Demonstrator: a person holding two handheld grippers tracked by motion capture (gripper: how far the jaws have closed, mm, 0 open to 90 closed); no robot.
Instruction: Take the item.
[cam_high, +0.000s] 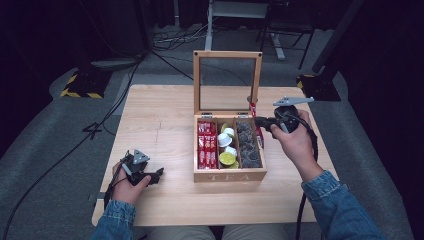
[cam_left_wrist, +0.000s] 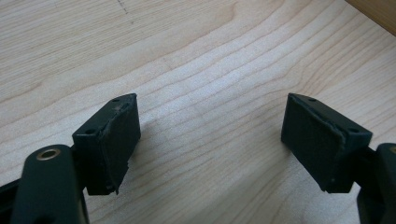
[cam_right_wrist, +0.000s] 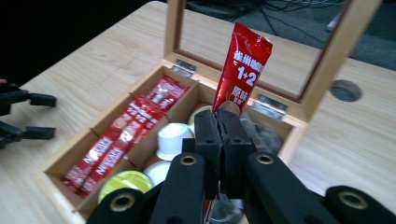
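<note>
One wooden tea box (cam_high: 229, 175) with a glass-paned lid and three compartments. Two black handheld grippers. One red coffee sachet (cam_right_wrist: 241, 65) held upright; several more red sachets (cam_right_wrist: 122, 137) and small round capsules (cam_right_wrist: 173, 138), too crowded to count.

The red sachet (cam_right_wrist: 242, 70) has its lower end hidden between the right gripper (cam_right_wrist: 223, 122) pads

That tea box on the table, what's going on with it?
A person works at a table with a claw in each hand. The right claw is shut on a red sachet and holds it upright above the open tea box, whose compartments hold more red sachets, pods and dark items. The left claw sits open and empty over bare wood, apart from the box.
</note>
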